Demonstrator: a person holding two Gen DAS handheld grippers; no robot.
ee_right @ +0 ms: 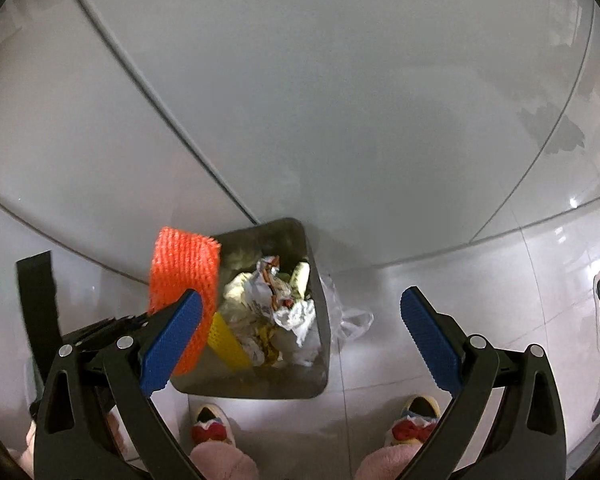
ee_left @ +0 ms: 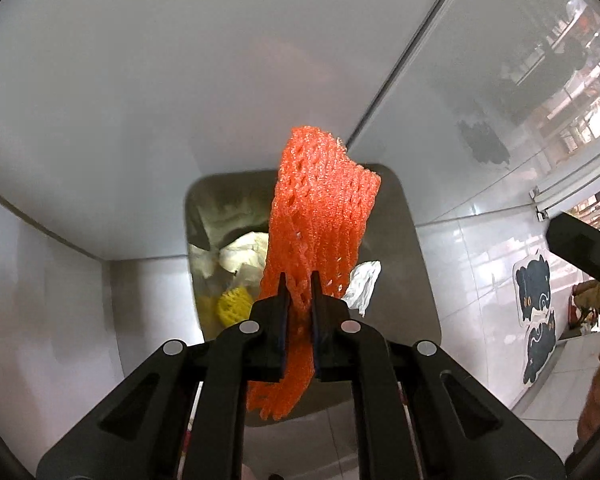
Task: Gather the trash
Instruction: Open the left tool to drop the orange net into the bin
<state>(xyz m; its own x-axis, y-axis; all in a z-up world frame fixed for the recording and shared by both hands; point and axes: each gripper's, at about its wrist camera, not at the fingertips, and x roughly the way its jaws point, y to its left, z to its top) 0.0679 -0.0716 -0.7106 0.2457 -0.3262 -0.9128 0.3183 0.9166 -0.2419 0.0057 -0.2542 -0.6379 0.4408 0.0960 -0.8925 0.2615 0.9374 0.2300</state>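
- Left gripper [ee_left: 300, 280], at the left of the scene, closed tight on orange foam netting [ee_left: 320, 216], fingers pinching the mesh near its lower middle, a loose end drooping below the grip.
- Netting held upright, lifted over the open mouth of a grey metal bin [ee_left: 412, 264], apart from the contents.
- Same netting [ee_right: 184, 276] visible in the right wrist view, at the bin's [ee_right: 324, 352] left edge, partly behind the blue pad [ee_right: 172, 344] of the right gripper's left finger.
- Inside the bin, toward the left: yellow foam netting [ee_left: 232, 304], also visible as a yellow strip [ee_right: 228, 340] from the other side.
- Middle of the bin: crumpled white paper [ee_left: 244, 256] and a printed wrapper [ee_right: 270, 280] among mixed scraps.
- Toward the right of the bin: crumpled white tissue [ee_left: 362, 286], lying on top of the pile [ee_right: 296, 316].
- Just outside the bin's right wall: clear plastic bag [ee_right: 348, 320] on the pale tiled floor [ee_right: 480, 264].
- Right gripper [ee_right: 300, 324] spread wide, nothing between its blue pads, hovering above the bin.
- Below the bin: two slippers with red bows [ee_right: 210, 428], on feet in pink fleece.
- Far right: dark cat-shaped stickers [ee_left: 534, 284] on the floor.
- Behind everything: plain white cabinet panels [ee_left: 180, 100].
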